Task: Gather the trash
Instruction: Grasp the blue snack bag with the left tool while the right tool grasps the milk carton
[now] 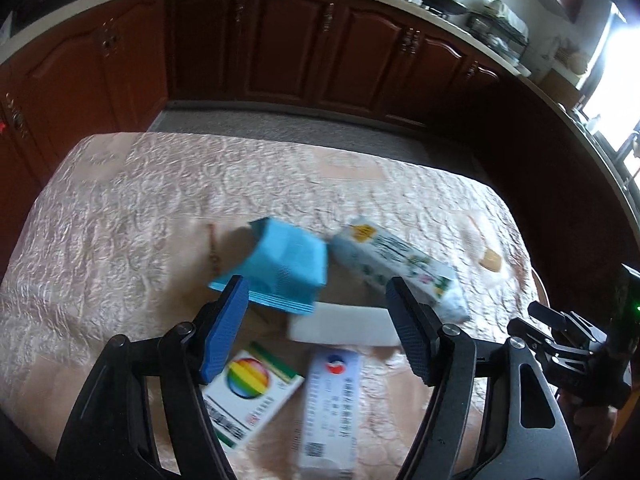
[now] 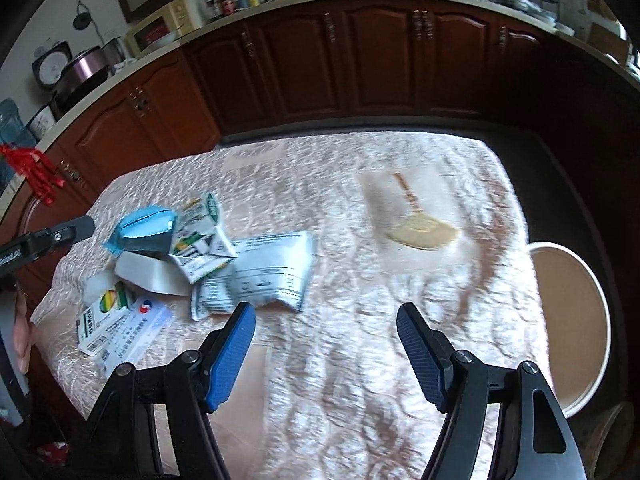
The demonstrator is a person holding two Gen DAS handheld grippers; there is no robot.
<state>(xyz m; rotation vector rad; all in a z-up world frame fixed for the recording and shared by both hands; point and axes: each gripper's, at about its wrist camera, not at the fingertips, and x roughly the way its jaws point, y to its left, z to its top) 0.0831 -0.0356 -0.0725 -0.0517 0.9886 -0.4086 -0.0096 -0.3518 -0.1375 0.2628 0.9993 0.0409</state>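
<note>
Right claw (image 2: 326, 354) spread wide over quilted tablecloth (image 2: 360, 280), trash pile (image 2: 192, 264) far-left, round bin (image 2: 572, 332) right

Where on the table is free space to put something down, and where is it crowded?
Free: the cloth between the crumpled wrapper and the fan motif, and the far strip toward the cabinets. Crowded: the near-left corner, around the blue bag and medicine boxes.

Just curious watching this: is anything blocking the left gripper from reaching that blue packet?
Nothing visible does. The left gripper is open, and the blue packet sits just ahead of its fingertips on the table, with no item between.
</note>
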